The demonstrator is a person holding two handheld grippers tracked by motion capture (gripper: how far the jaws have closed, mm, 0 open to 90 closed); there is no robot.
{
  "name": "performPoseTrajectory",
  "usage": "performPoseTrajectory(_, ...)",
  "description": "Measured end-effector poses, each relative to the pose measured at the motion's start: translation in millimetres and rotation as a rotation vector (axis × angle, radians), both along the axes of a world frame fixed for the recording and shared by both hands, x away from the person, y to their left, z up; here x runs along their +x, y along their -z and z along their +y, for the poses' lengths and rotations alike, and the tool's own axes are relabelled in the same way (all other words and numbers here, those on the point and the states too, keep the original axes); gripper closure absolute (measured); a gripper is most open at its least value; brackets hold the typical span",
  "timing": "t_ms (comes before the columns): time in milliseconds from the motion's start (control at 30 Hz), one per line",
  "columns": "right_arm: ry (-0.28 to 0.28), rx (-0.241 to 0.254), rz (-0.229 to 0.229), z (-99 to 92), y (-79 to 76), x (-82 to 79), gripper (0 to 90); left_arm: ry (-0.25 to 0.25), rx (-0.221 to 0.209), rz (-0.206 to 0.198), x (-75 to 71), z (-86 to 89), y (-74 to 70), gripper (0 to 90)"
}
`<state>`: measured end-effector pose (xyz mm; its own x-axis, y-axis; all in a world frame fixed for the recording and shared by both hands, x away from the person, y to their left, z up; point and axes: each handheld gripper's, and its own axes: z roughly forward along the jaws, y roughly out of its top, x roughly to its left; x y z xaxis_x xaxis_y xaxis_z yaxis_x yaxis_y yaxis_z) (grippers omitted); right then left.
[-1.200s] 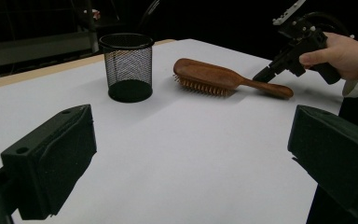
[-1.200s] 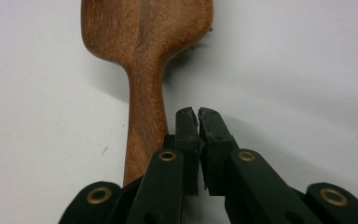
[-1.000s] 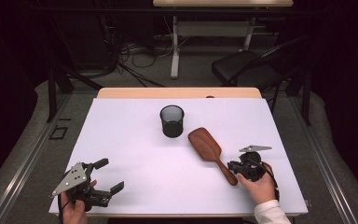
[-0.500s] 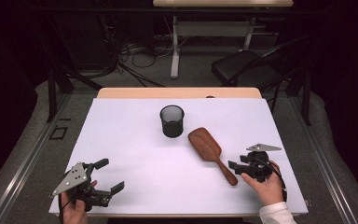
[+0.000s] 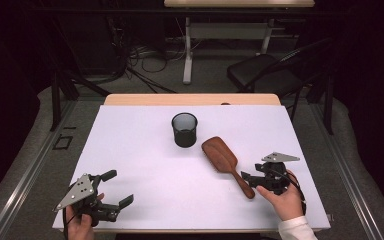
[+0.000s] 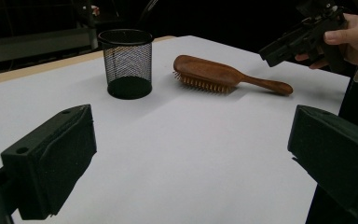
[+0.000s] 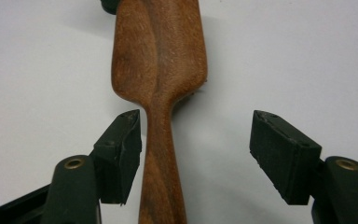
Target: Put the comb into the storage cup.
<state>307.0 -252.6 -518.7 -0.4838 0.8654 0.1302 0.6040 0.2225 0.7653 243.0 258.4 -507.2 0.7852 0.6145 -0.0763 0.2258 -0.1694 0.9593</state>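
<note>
Brush (image 5: 227, 163): wooden hairbrush lying flat on the white tabletop (image 5: 145, 150), bristles down, right of centre. Its paddle points toward the cup, its handle toward the near right edge. In the left gripper view the bristles (image 6: 200, 83) show under the paddle and the brush (image 6: 223, 77) rests on them.

Cup (image 5: 184, 129): black mesh cup, upright, near the middle of the far half of the tabletop, just beside the brush's paddle but apart from it. In the left gripper view the cup (image 6: 125, 63) stands left of the brush.

Right gripper (image 5: 252, 179): held in the right hand (image 5: 280, 197) at the handle end of the brush, pointing along the handle. Its jaws have just been opening. In the right gripper view the gripper (image 7: 196, 154) has its jaws spread about halfway; the brush handle (image 7: 163, 172) runs between them, right against the left-hand jaw, with a clear gap to the other. It is not clamped.

Left gripper (image 5: 114, 189): held in the left hand (image 5: 80, 225) at the near left corner of the tabletop, well apart from brush and cup. Jaws wide, with bare tabletop between them in the left gripper view (image 6: 186, 154).

Far side: a wooden strip (image 5: 190, 99) runs along the back of the tabletop; a dark chair (image 5: 260, 75) stands on the floor behind.
</note>
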Motion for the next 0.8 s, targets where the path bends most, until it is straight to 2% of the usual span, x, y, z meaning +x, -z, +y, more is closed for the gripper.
performPoseTrajectory(67, -0.003, -0.008, -0.002, 2.0, -1.3, -0.1, 34.2, 0.002, 0.000, -0.001, 0.1, -0.1, 0.1, 1.1)
performPoseTrajectory(133, -0.002, -0.004, 0.016, 3.3, -2.7, 0.1, 34.6, 0.001, 0.000, -0.001, 0.0, -0.2, 0.1, 1.1)
performPoseTrajectory(267, -0.011, -0.037, 0.017, 7.7, -6.1, 0.3, 35.0, 0.003, 0.002, 0.001, 0.2, 0.1, 0.0, 1.1)
performPoseTrajectory(400, -0.023, -0.044, 0.060, 13.2, -8.8, 1.3, 34.4, 0.005, -0.002, -0.001, 0.2, -0.5, 0.4, 1.1)
performPoseTrajectory(500, -0.016, -0.064, 0.044, 18.0, -9.2, 2.4, 26.2, 0.003, -0.002, -0.001, 0.3, -0.6, 0.5, 1.1)
performPoseTrajectory(567, -0.004, -0.059, 0.037, 20.3, -9.9, 3.4, 20.0, 0.001, -0.001, 0.000, 0.1, -0.4, 0.4, 1.1)
performPoseTrajectory(700, -0.001, -0.034, 0.063, 23.6, -10.1, 6.2, 14.9, -0.001, -0.002, -0.001, -0.1, -0.4, 0.4, 1.1)
performPoseTrajectory(800, -0.014, -0.041, 0.082, 26.4, -7.8, 7.3, 13.0, 0.002, -0.004, 0.000, 0.2, -0.6, 0.6, 1.1)
